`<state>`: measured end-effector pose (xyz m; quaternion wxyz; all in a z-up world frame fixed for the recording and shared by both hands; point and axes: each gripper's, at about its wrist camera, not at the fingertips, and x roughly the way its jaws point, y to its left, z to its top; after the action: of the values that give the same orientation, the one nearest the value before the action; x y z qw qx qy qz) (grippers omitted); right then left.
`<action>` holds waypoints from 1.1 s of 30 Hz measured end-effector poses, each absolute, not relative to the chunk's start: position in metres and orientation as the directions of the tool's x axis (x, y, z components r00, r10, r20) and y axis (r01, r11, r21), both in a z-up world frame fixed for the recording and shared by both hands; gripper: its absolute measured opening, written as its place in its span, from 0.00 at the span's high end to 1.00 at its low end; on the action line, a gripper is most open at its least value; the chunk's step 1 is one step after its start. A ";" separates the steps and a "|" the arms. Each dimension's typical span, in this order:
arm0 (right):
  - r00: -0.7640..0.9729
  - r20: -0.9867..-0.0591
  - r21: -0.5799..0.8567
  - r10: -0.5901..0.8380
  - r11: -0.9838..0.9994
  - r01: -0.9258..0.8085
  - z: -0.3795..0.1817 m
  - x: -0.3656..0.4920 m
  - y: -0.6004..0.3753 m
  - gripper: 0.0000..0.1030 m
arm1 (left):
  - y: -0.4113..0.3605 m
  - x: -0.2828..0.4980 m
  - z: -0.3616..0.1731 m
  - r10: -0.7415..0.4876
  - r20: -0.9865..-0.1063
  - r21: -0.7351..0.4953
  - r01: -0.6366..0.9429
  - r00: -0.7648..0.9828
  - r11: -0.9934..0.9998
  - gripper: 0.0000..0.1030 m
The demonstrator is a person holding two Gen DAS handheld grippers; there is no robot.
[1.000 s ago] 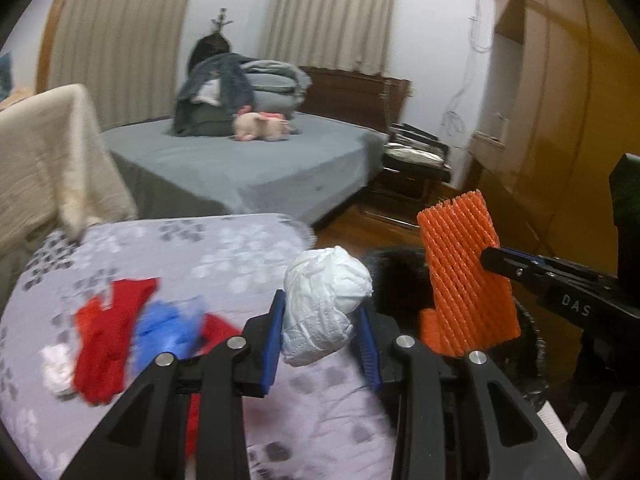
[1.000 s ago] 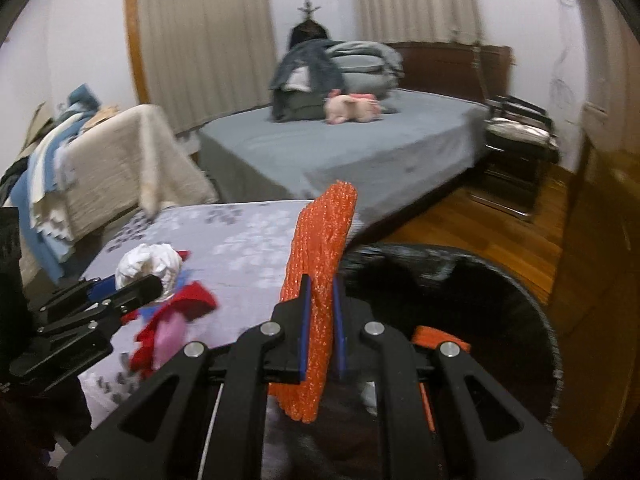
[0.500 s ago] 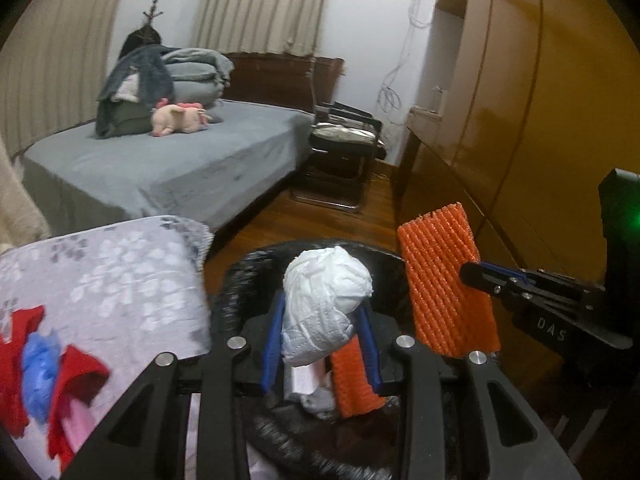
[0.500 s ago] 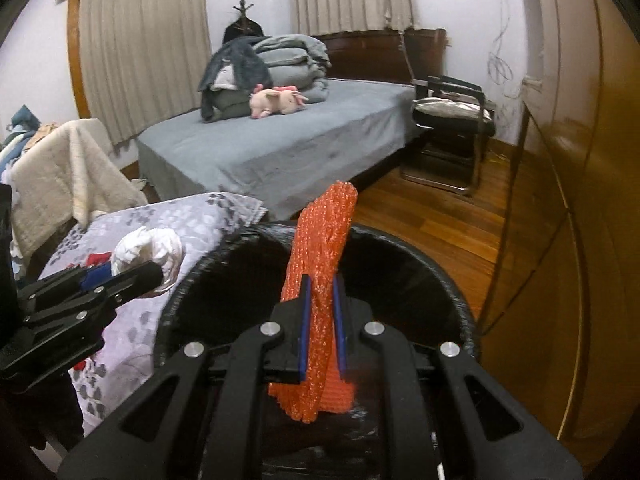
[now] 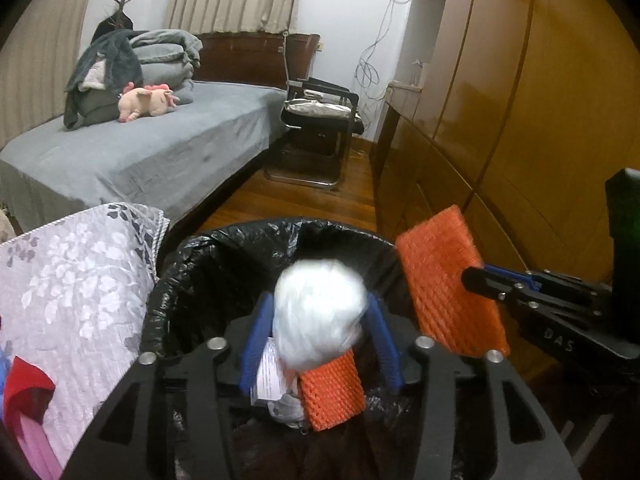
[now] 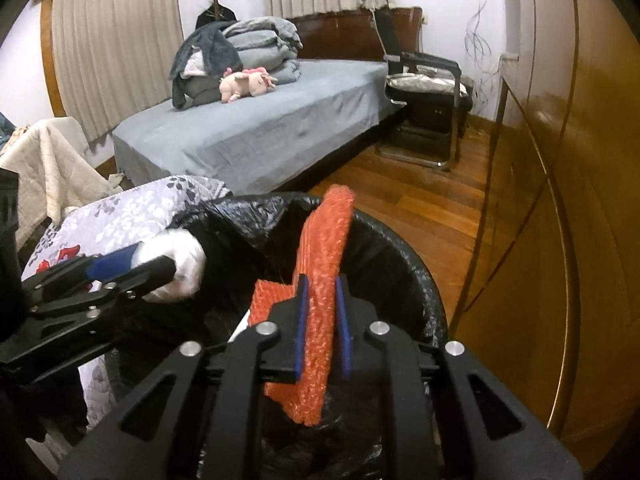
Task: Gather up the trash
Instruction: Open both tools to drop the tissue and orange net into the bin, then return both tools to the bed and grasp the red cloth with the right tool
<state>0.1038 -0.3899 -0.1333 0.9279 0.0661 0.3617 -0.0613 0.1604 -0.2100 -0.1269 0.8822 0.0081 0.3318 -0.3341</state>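
A black-bagged trash bin (image 5: 224,248) (image 6: 408,248) stands beside the table. My left gripper (image 5: 320,336) is over its mouth, jaws spread apart, with a blurred white crumpled wad (image 5: 320,312) (image 6: 184,264) between them, apparently loose. My right gripper (image 6: 322,320) is shut on an orange foam net (image 6: 324,264) (image 5: 448,288) and holds it upright over the bin. Inside the bin lie another orange foam net (image 5: 332,392) (image 6: 268,300) and a white paper scrap (image 5: 270,376).
A table with a grey floral cloth (image 5: 72,280) (image 6: 132,216) is left of the bin, with red trash (image 5: 24,392) on it. A wooden wardrobe (image 5: 520,120) stands close on the right. A bed (image 6: 260,128) and a chair (image 6: 428,88) are beyond.
Both grippers moved from over the table to over the bin. The left jaws have widened around the white wad, which now looks blurred. The right gripper keeps hold of the orange net.
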 end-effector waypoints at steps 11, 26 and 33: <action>0.759 -0.639 0.035 -0.123 0.981 0.188 -0.118 0.100 -0.368 0.14 | -0.160 0.150 -0.107 -0.532 -0.558 -0.189 0.526 0.638 0.829 0.18; 0.808 -0.588 0.078 0.038 0.997 0.010 -0.095 0.119 -0.278 0.07 | -0.016 0.127 -0.086 -0.266 -0.520 -0.126 0.235 0.812 0.964 0.08; 0.801 -0.585 0.078 0.123 0.992 -0.095 -0.094 0.130 -0.225 0.07 | 0.043 0.116 -0.096 -0.144 -0.537 -0.098 0.108 0.831 0.989 0.08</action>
<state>0.1301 -0.2251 -0.0941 0.9488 0.0224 0.3099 0.0574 0.1158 0.0428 -0.0963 0.9564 -0.0320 0.2829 -0.0659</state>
